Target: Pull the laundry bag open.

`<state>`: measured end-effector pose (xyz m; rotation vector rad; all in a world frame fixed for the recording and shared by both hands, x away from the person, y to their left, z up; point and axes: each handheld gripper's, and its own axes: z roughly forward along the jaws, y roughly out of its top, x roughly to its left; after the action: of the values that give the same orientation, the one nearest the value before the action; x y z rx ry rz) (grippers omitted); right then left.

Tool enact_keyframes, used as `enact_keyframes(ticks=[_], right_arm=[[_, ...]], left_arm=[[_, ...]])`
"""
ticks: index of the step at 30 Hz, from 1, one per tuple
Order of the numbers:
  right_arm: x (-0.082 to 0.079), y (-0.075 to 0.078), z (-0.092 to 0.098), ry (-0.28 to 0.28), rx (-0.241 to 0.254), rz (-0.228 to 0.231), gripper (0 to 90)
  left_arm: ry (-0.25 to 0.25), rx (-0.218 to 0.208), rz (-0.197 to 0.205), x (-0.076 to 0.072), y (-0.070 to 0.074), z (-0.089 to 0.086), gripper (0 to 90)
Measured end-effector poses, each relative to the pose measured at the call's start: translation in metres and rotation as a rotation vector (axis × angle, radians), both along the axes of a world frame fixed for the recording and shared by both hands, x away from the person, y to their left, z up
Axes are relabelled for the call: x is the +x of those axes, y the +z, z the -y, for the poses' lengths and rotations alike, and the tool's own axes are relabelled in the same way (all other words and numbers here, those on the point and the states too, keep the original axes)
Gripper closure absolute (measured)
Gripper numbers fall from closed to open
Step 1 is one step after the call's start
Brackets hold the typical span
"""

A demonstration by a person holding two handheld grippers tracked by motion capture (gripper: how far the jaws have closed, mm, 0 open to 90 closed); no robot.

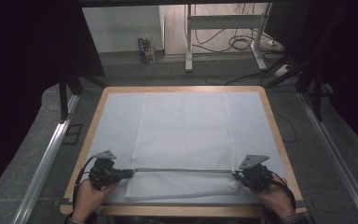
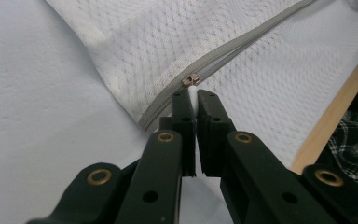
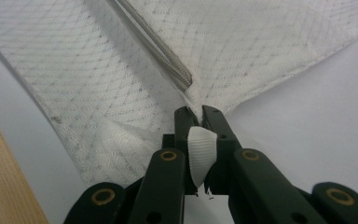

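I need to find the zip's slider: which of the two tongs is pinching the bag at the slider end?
The left tongs: their jaws are shut on the white pull of the slider. The right tongs clamp only fabric past the zip's end.

A wooden table (image 1: 271, 116) stands on a grey floor (image 1: 32, 135). A pale sheet (image 1: 114, 121) covers almost all of its top, so the wood shows as a thin rim. A white mesh bag (image 1: 184, 126) lies flat in the middle of the sheet, reaching from 12 o'clock down to 6 o'clock.
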<state>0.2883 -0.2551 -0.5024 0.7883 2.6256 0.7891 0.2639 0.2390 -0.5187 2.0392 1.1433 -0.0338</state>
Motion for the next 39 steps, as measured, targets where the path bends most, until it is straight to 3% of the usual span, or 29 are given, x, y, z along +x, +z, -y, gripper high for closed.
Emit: enact_keyframes(ticks=[2,4,6,18,20,21,24,27,29,35,39], right_arm=[[0.000,0.000,0.000,-0.002,-0.003,0.005,85.0],[0.000,0.000,0.001,-0.004,-0.001,0.002,85.0],[-0.001,0.001,0.002,-0.006,-0.001,0.004,85.0],[-0.001,0.001,0.009,-0.031,0.015,-0.008,85.0],[-0.001,0.001,0.011,-0.031,0.020,-0.014,85.0],[-0.002,0.001,0.011,-0.037,0.020,-0.018,85.0],[-0.001,0.000,0.012,-0.034,0.022,-0.030,84.9],[-0.002,0.000,0.011,-0.030,0.016,-0.035,84.7],[-0.001,-0.001,0.011,-0.024,0.022,-0.045,83.9],[0.000,-0.001,0.013,-0.014,0.015,-0.054,78.2],[0.000,-0.002,0.012,-0.018,0.014,-0.044,66.3]], left_arm=[[0.010,0.018,0.001,0.000,0.000,0.000,87.2],[0.007,-0.003,-0.005,0.000,-0.001,-0.003,87.2],[0.019,0.020,-0.001,-0.001,0.000,-0.004,87.2],[0.044,0.033,-0.024,-0.001,-0.004,-0.011,87.2],[0.055,0.058,-0.018,-0.001,-0.004,-0.009,87.2],[0.070,0.102,-0.007,-0.001,-0.003,-0.009,87.2],[0.074,0.118,0.000,-0.001,-0.004,-0.007,87.2],[0.073,0.081,-0.022,0.000,-0.005,-0.011,87.2],[0.068,0.079,-0.025,0.000,-0.005,-0.011,87.2],[0.049,0.120,-0.022,-0.002,-0.006,-0.004,86.4],[0.039,0.148,0.004,-0.004,-0.005,0.001,85.5]])
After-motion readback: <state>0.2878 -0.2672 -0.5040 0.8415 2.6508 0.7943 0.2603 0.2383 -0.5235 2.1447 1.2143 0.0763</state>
